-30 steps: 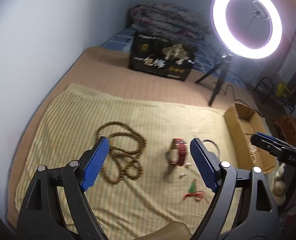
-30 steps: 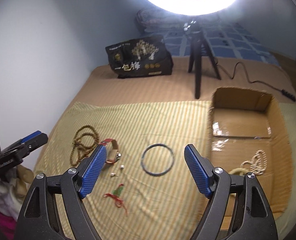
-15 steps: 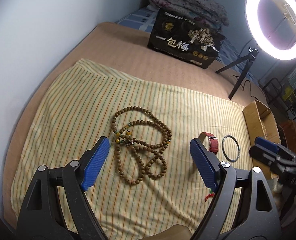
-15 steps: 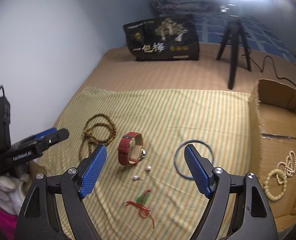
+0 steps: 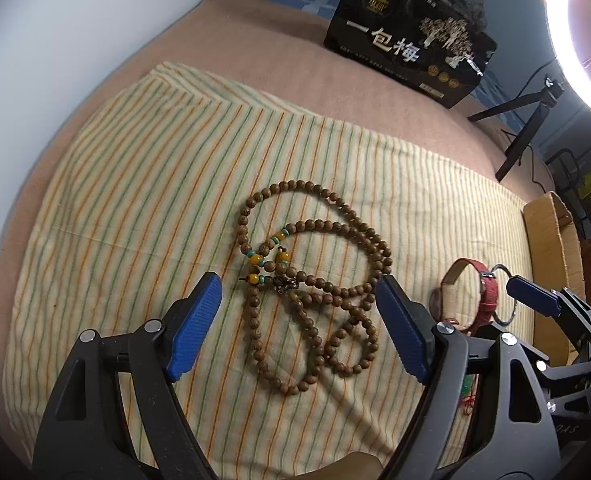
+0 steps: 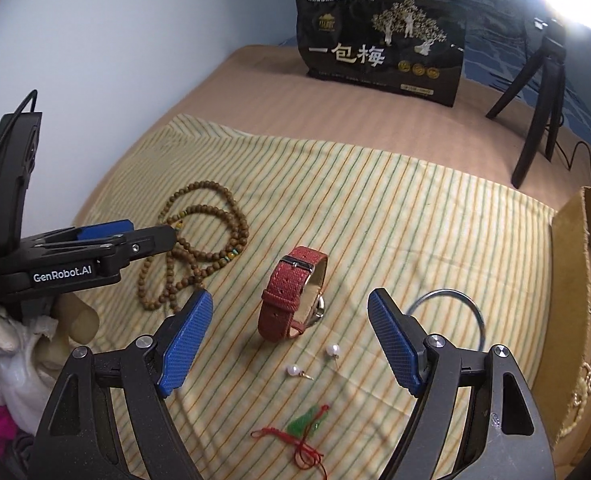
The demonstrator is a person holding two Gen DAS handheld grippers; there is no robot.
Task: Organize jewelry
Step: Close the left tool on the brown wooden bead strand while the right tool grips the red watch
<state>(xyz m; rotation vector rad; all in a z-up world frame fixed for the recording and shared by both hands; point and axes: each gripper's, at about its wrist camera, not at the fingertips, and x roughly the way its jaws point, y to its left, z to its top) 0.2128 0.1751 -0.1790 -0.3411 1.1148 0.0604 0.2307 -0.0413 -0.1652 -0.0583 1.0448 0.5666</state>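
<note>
A long brown bead necklace [image 5: 323, 224] lies coiled on the striped cloth [image 5: 175, 200]. My left gripper [image 5: 297, 284] hovers just over its lower coils, jaws wide but closing slowly, and the pads touch nothing. A red-strapped watch [image 6: 291, 288] stands on edge between the open jaws of my right gripper [image 6: 289, 298], which hangs above it without contact. Two pearl earrings [image 6: 333, 350] lie just below the watch. Nearer still is a green pendant on red cord [image 6: 303, 426]. A metal bangle [image 6: 471, 308] sits behind the right finger.
A cardboard box [image 6: 575, 260] at the right edge holds a pearl strand [image 6: 587, 376]. A black printed bag [image 6: 379, 52] stands at the back, with a ring light [image 5: 583, 32] on its tripod [image 6: 539, 100]. The wall runs along the left.
Both grippers dropped closer to the cloth and swung left. The left now frames the bead necklace; the right moved from the bangle to the watch.
</note>
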